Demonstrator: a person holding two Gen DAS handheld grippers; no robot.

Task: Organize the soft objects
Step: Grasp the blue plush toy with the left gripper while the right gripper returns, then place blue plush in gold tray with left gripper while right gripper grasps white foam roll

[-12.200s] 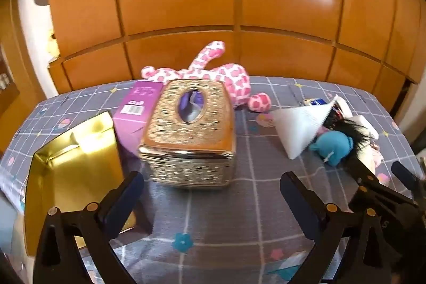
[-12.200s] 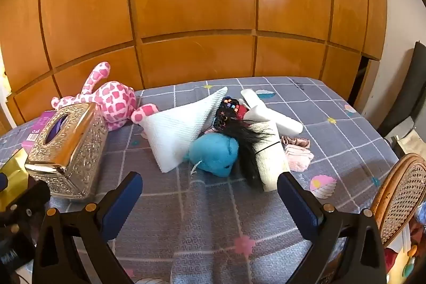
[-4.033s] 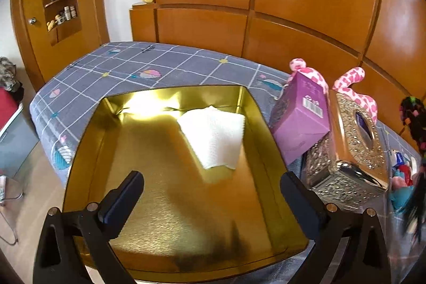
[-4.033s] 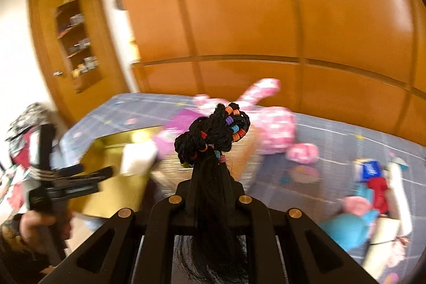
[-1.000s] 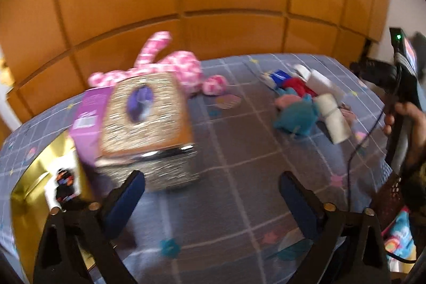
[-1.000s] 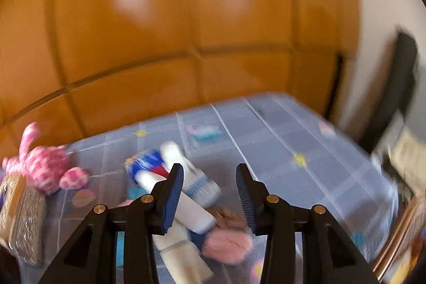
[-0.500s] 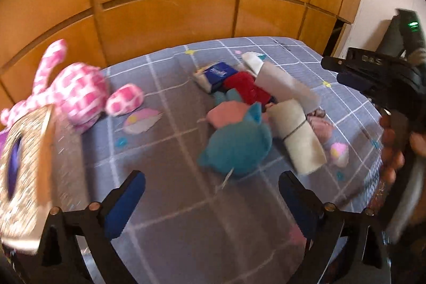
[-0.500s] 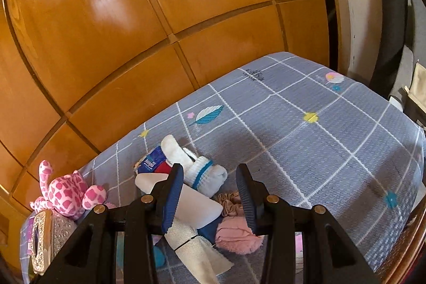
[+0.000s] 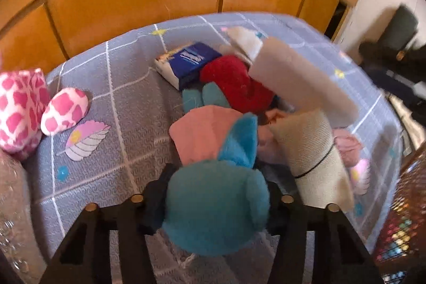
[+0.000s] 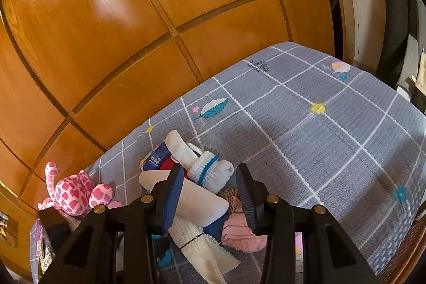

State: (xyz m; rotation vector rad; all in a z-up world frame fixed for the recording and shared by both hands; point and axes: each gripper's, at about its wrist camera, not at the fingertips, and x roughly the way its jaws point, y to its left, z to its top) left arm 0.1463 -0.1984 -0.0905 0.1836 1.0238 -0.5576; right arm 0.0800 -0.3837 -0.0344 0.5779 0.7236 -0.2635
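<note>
Left hand-held gripper (image 9: 213,204): fingers pressed in on both sides of the teal plush toy (image 9: 215,209), clamped on it. The toy fills the space between the fingers, one ear pointing up and away from the camera.

Right hand-held gripper (image 10: 210,193): fingers apart, holding nothing, poised above the heap of soft things.

Surface: grey grid-patterned cloth (image 10: 319,129) with leaf and flower prints, set against orange wooden panels (image 10: 133,17).

Places given from the teal plush toy, left wrist view:
- Pink folded cloth (image 9: 199,132), touching it, just behind.
- Beige rolled towel (image 9: 311,151) bound with a black band, just to its right.
- Red plush item (image 9: 234,81), behind the pink cloth.
- White rolled cloth (image 9: 300,81), lying across the red item and the beige roll.
- Blue tissue pack (image 9: 189,63), farther back, beside the red item.
- Pink-and-white spotted plush (image 9: 24,108), well apart to the left.

Right wrist view adds: white sock with blue stripes (image 10: 205,164), on the heap near the tissue pack; pink scrunchie-like piece (image 10: 242,233), blurred, at the heap's right edge.
</note>
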